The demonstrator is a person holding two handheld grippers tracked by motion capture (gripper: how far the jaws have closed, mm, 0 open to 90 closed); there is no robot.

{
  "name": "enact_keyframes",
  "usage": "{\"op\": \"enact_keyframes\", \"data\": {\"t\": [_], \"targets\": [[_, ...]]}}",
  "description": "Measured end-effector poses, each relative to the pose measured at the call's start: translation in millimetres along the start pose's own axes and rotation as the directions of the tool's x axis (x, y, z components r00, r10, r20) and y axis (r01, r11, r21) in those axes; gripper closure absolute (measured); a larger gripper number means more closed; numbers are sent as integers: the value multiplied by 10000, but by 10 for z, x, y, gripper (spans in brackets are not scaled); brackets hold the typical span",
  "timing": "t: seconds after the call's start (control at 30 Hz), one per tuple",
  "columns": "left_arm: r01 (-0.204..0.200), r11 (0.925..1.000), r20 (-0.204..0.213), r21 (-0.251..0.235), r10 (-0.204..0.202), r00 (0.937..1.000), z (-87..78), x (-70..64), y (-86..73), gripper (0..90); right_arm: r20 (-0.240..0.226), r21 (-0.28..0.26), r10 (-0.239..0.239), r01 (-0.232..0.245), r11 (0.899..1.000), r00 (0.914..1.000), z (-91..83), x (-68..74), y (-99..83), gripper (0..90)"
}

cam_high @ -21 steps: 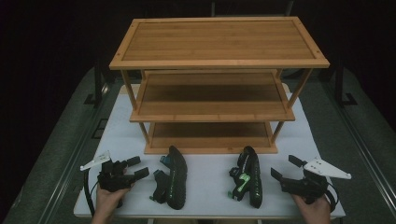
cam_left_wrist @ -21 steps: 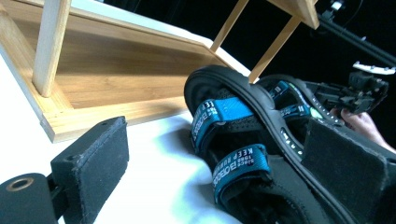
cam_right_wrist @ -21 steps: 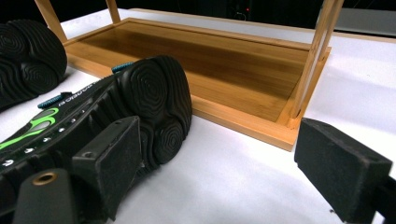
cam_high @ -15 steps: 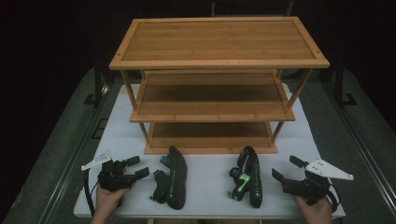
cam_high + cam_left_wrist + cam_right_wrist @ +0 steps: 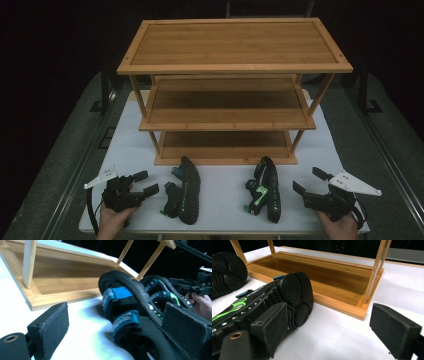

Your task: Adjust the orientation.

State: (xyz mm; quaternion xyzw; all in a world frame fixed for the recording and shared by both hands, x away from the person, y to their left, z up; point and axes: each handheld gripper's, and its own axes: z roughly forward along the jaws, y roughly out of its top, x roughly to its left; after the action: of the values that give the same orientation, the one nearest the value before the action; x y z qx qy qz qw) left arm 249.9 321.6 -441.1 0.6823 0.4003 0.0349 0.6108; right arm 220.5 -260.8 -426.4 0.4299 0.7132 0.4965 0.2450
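Observation:
Two black sandals lie on their sides on the white table point(image 5: 222, 180), in front of a three-tier bamboo shelf point(image 5: 235, 65). The left sandal point(image 5: 185, 192) point(image 5: 120, 302) has blue straps. Green markings show on the right sandal point(image 5: 267, 190) point(image 5: 274, 297). My left gripper point(image 5: 147, 182) point(image 5: 117, 335) is open just left of the blue-strapped sandal and holds nothing. To the right of the green-marked sandal, my right gripper point(image 5: 309, 180) point(image 5: 332, 327) is open and holds nothing. Each gripper is held in a hand at the table's near edge.
All three tiers of the shelf are bare, and its bottom tier point(image 5: 319, 272) rests on the table just behind the sandals. The table's near edge point(image 5: 220, 233) runs close under both hands. Dark floor surrounds the table.

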Motion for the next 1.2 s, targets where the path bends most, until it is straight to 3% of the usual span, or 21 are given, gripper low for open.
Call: {"op": "enact_keyframes", "data": {"t": [0.5, 0.73, 0.9, 0.93, 0.97, 1.03, 1.2], "targets": [[-169, 9997, 249, 197, 164, 9996, 21, -38, -2, 74, 7, -71, -45, 45, 10000, 10000, -20, 10, 15, 144], [-313, 9983, 241, 486, 302, 9993, 25, -27, -11, 135, 39, -91, -119, 119, 9999, 9999, -27, 22, 16, 144], [-622, 9912, 70, 1171, 618, 9981, 66, -35, -29, 208, 54, -66, -89, 89, 9999, 9999, -29, 26, 12, 144], [-807, 9852, -28, 1512, 821, 9966, 83, -32, -38, 227, 55, -82, -103, 103, 9999, 9999, -30, 27, 12, 144], [-807, 9852, -28, 1512, 821, 9966, 83, -32, -38, 233, 49, -90, -113, 113, 9999, 9999, -30, 29, 12, 144], [-992, 9760, -200, 1938, 1050, 9943, 100, -19, -49, 255, 22, -72, -114, 114, 9999, 9999, -28, 36, 12, 144], [-1078, 9693, -141, 2208, 1137, 9934, 107, -2, -56, 313, 13, -62, -150, 150, 9999, 9999, -22, 46, 12, 144]]}}
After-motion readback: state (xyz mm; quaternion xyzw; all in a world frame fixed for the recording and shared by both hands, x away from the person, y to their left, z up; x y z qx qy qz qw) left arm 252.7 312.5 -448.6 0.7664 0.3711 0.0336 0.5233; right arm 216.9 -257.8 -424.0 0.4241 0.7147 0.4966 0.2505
